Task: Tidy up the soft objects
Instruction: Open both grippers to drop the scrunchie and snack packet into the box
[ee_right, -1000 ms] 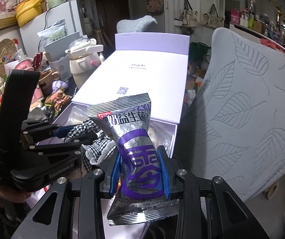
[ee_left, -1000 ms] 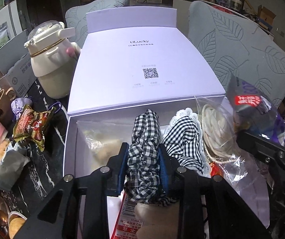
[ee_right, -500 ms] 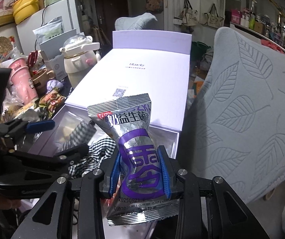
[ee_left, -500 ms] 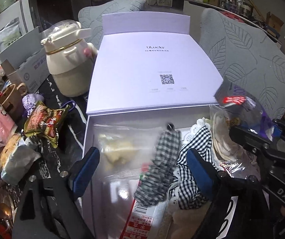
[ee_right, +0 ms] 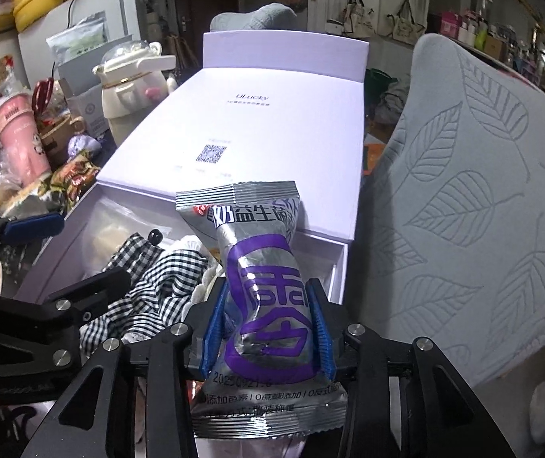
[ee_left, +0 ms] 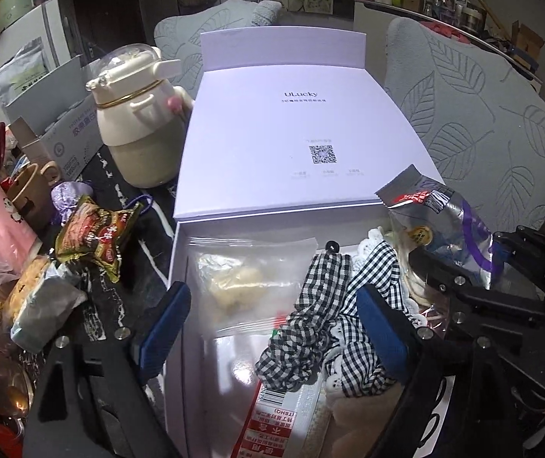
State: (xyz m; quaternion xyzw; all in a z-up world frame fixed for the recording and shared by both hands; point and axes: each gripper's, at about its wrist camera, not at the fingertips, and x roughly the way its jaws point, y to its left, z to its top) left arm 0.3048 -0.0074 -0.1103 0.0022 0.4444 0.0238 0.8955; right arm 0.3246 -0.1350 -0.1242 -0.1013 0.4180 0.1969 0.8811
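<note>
Pouch (ee_right: 268,286) sits pinched in the loosening right claw (ee_right: 268,328) above the box (ee_right: 339,263); left claw (ee_left: 272,328) gapes empty over the scrunchie (ee_left: 310,320). Early release risks overshooting the rim.

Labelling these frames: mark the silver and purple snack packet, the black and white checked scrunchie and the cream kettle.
silver and purple snack packet (ee_right: 268,297): right wrist view, on its printed middle.
black and white checked scrunchie (ee_left: 310,316): left wrist view, on its gathered fabric.
cream kettle (ee_left: 139,129): left wrist view, on its rounded body.
</note>
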